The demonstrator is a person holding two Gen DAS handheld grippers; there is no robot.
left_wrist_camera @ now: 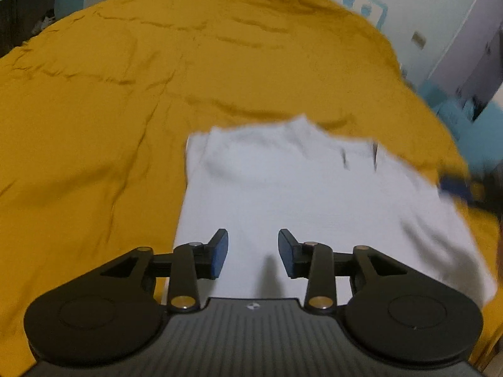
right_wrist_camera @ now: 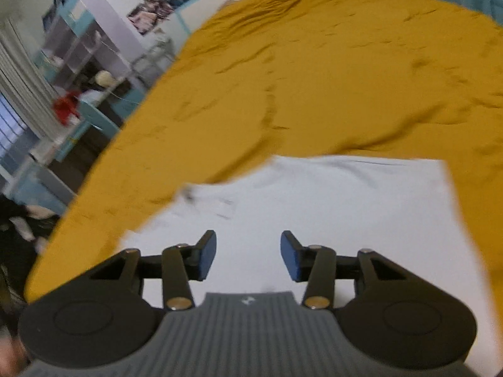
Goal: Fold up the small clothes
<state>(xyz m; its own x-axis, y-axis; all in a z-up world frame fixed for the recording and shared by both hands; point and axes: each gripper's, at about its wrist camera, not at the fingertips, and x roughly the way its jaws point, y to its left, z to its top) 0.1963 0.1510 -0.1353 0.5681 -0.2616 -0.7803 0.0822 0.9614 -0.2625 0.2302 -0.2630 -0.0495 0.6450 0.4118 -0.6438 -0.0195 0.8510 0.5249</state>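
Your left gripper: jaws apart, nothing between | your right gripper: jaws apart, empty | white garment flat, centre to lower right of frame, beyond both | mustard bedspread beneath, filling upper frame

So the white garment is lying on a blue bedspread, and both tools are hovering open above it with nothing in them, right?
Not quite: the bedspread is mustard yellow, not blue, as both wrist views show. The rest holds: the white garment lies on it, and the left tool and the right tool are both open above it with nothing between their pads.
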